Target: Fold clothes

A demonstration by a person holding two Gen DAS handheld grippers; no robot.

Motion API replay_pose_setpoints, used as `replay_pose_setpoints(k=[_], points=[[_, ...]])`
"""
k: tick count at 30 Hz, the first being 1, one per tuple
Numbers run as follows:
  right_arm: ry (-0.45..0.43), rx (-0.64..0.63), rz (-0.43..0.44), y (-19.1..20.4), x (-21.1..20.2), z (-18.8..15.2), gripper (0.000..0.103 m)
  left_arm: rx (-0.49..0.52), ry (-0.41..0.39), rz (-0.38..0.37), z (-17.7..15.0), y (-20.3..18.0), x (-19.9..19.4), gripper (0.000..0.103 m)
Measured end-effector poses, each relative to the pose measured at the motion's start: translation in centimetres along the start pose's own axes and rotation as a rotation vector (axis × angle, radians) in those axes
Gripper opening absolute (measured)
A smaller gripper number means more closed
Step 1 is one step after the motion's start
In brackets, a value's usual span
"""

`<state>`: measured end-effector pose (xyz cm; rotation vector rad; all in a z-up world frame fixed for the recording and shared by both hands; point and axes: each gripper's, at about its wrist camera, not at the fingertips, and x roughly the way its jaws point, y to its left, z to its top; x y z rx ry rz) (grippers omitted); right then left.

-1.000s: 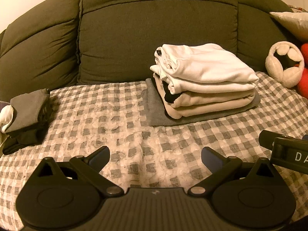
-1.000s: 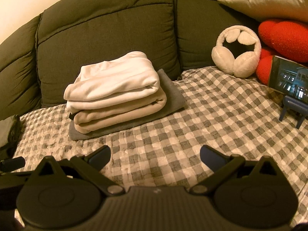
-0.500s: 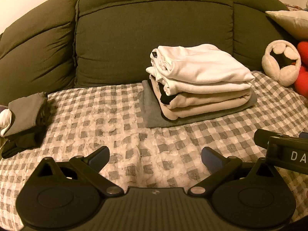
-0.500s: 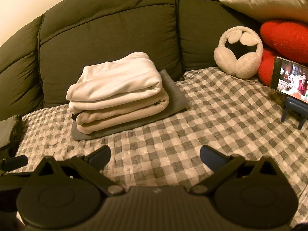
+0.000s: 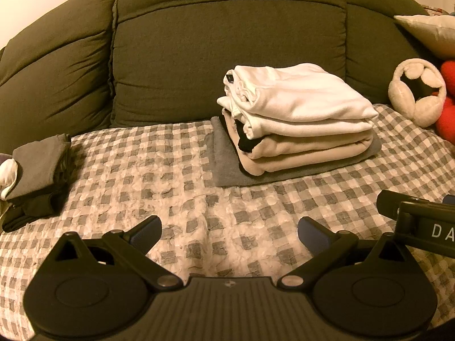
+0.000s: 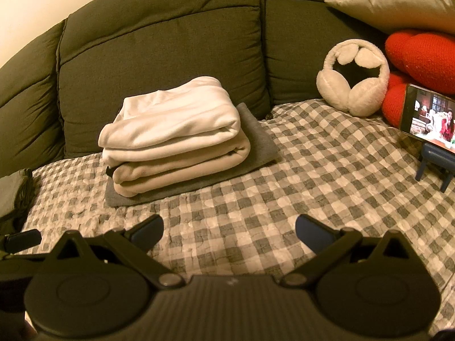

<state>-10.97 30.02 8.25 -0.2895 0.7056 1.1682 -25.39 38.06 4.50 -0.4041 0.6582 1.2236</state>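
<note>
A dark green cushioned sofa (image 5: pixel 227 56) backs a grey-checked blanket (image 5: pixel 170 182) under warm, dim light.

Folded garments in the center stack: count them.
3 clearly: a white top uppermost, a cream one beneath it, a flat gray one at the bottom. A black bit between layers may be another.

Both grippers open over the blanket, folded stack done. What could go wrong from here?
1. The folded stack overhangs the grey garment beneath it with loose edges; a bump from the right gripper might topple it.
2. The phone on its stand sits close on the right; a wide swing might knock it.
3. The left gripper could snag the checked blanket.
</note>
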Motion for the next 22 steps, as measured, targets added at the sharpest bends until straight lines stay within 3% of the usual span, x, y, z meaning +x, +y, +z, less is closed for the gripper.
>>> replay_pose_setpoints(k=[22], points=[[0.001, -0.007, 0.002, 0.12, 0.06, -0.03, 0.103, -0.004, 0.009, 0.003, -0.12, 0.01, 0.14, 0.103]])
